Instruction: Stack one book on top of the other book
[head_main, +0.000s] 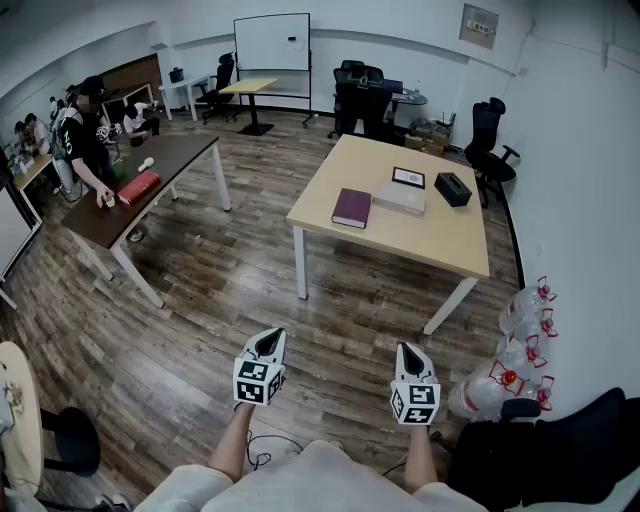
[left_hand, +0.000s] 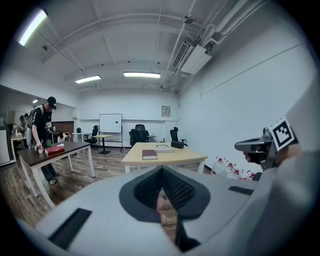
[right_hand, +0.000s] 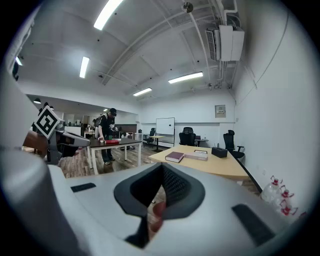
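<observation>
A maroon book (head_main: 351, 208) lies on the light wooden table (head_main: 440, 243) far ahead, with a pale grey book (head_main: 399, 198) just to its right. The same pair shows small in the left gripper view, maroon book (left_hand: 149, 155), and in the right gripper view, maroon book (right_hand: 174, 157) and grey book (right_hand: 196, 156). My left gripper (head_main: 268, 344) and right gripper (head_main: 410, 356) hang low near my body, well short of the table. Both are shut with nothing between the jaws.
A black box (head_main: 452, 188) and a small framed card (head_main: 408, 178) also sit on the table. A dark table (head_main: 150, 183) with a red book (head_main: 138, 188) stands at the left, a person (head_main: 88, 140) beside it. Water bottles (head_main: 515, 345) crowd the right wall; office chairs (head_main: 358, 98) behind.
</observation>
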